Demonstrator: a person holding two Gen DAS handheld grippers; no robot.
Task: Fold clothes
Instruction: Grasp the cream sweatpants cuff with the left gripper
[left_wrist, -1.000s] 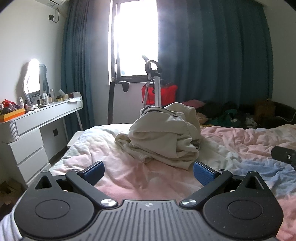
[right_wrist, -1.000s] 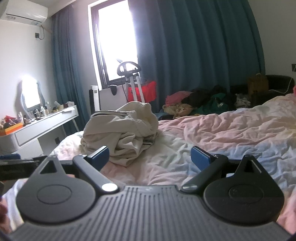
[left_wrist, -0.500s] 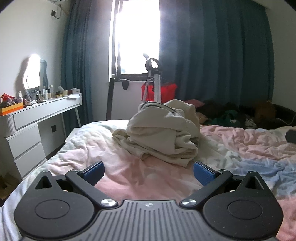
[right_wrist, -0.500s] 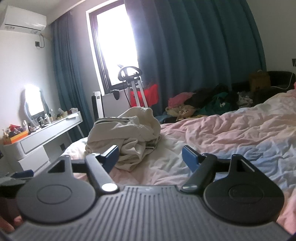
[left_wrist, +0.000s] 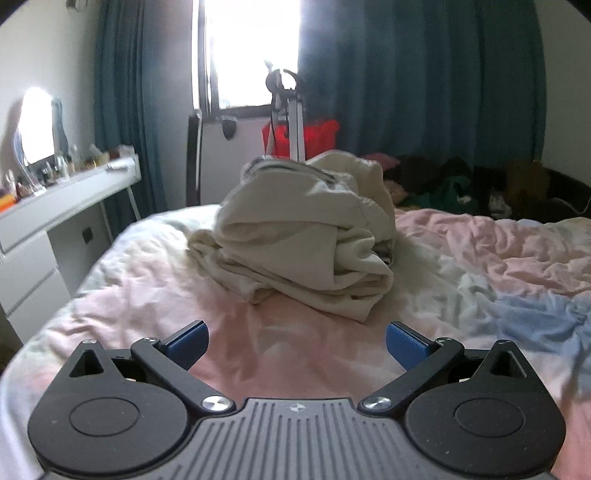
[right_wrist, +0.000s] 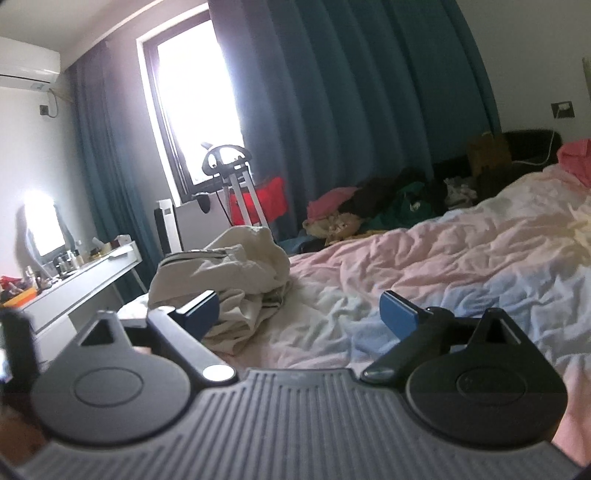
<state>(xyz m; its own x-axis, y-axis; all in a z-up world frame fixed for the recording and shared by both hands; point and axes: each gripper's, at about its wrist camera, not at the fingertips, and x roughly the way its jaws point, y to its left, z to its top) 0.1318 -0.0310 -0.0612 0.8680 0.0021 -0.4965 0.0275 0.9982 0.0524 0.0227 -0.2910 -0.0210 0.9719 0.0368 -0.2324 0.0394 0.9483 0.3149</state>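
- On the far left stands a white dresser (left_wrist: 62, 206) against the wall. A bright mirror (left_wrist: 35, 127) and many small bottles sit on top of it.
- Next comes the bed (left_wrist: 155, 302), with a crumpled sheet in pink, white and blue.
- The left gripper (left_wrist: 297, 345) is low over the near part of the bed. Its two blue pads (left_wrist: 188, 341) are wide apart and hold nothing.
- Straight ahead of it, a little way off, the cream clothes (left_wrist: 306, 236) lie bunched in a heap on the bed, near the dresser side.
- Behind the heap is a bright window (left_wrist: 251, 51), a metal stand and something red (left_wrist: 314, 134).
- Dark blue curtains (left_wrist: 424, 81) hang to the right of the window.
- The right gripper (right_wrist: 299, 314) is spread wide too, with nothing between its pads. Its left pad shows in front of the heap's edge (right_wrist: 229, 273); I cannot tell if they touch.
- Far right, past the bed, a messy pile of other clothes (right_wrist: 384, 206) lies under the curtains.
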